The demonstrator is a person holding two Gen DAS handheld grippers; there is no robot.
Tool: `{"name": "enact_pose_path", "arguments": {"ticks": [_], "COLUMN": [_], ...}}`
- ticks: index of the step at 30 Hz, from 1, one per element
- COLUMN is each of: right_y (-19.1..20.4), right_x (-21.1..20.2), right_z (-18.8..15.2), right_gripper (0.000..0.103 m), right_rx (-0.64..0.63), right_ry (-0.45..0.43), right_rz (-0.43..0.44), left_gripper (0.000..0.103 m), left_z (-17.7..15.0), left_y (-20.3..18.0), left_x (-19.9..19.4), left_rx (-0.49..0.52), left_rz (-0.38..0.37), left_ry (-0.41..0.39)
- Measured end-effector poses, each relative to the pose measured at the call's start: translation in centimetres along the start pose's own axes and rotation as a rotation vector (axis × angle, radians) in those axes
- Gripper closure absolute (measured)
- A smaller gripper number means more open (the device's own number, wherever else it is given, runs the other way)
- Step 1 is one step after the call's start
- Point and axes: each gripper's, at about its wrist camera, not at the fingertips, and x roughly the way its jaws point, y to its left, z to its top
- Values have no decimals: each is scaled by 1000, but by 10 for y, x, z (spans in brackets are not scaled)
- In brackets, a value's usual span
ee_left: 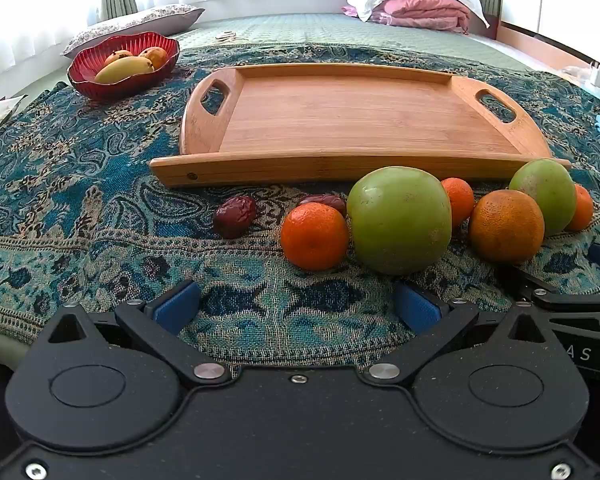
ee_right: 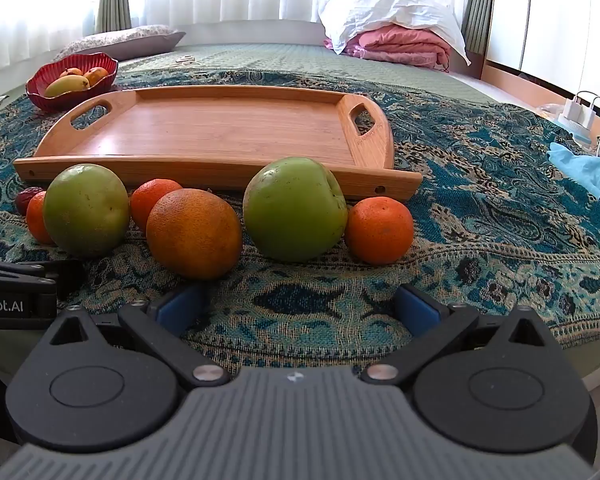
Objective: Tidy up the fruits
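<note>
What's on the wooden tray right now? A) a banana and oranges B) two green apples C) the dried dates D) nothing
D: the wooden tray shows only bare wood in both wrist views; the loose fruit, such as the green apple, lies on the cloth in front of it.

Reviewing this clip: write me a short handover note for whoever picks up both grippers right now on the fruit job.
Left gripper: open, empty, above the patterned cloth.
Right gripper: open, empty, also short of the fruit.
Wooden tray: nothing in it.
On the cloth in front of the tray: two green apples, a large orange, three small tangerines and two red dates.
Red bowl, far left: holds a mango and other fruit.
Done: nothing sorted yet.
Left: every loose fruit.
</note>
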Motion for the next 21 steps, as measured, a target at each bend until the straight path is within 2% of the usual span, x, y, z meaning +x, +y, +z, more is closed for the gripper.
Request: {"name": "enact_pose_path", "arguments": {"ticks": [21], "right_y": [-1], "right_x": [1], "right_z": [-1], "right_gripper": [0], "right_rx": [6], "right_ry": [-9], "right_rz": [7], "left_gripper": [0], "left_z": [8], "left_y": [0], "left_x": [-1], "left_rx": [3], "left_rz": [-3], "left_ry": [11]}}
